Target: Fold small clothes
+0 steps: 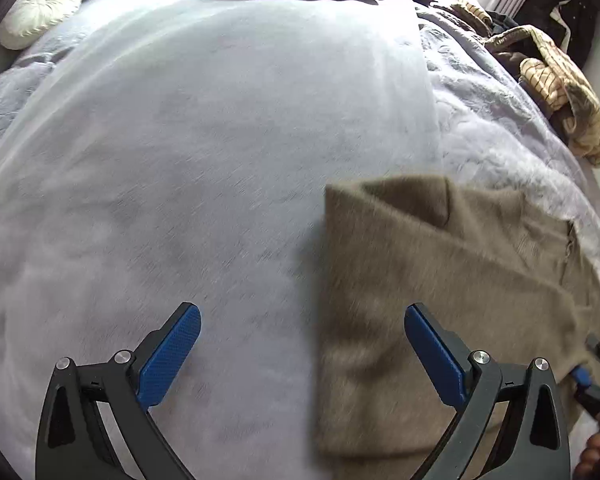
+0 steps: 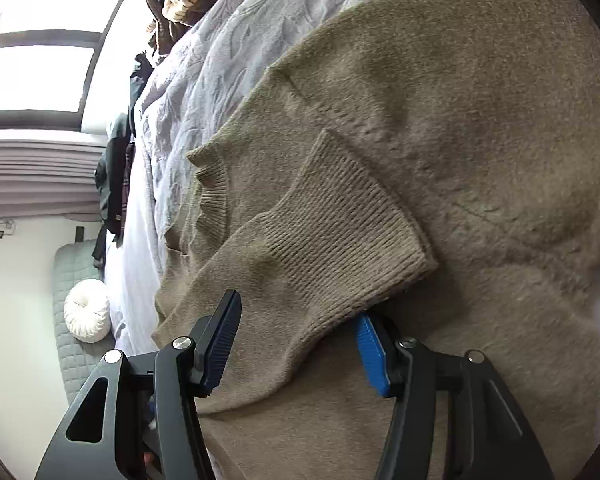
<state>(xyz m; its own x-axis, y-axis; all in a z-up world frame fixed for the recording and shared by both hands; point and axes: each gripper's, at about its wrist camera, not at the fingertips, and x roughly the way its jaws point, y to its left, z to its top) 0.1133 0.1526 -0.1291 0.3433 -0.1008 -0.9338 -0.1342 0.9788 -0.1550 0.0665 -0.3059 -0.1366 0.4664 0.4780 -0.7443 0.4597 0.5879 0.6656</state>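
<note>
We've got the brown sweater (image 2: 440,128) lying partly folded on the bed (image 1: 180,160), over the pale lilac blanket. Our left gripper (image 1: 302,346) hangs above the sweater's left edge, jaws wide apart, nothing between them. Our right gripper (image 2: 298,346) is apart too, the sleeve cuff (image 2: 340,232) lying between its fingers; the blue pads don't press it. White round cushion (image 1: 40,10) and a heap of other clothes (image 1: 556,84) sit near the bed's far edges.

Sweater (image 1: 440,300) motion-blurred, cut off by the frame's lower right edge.
</note>
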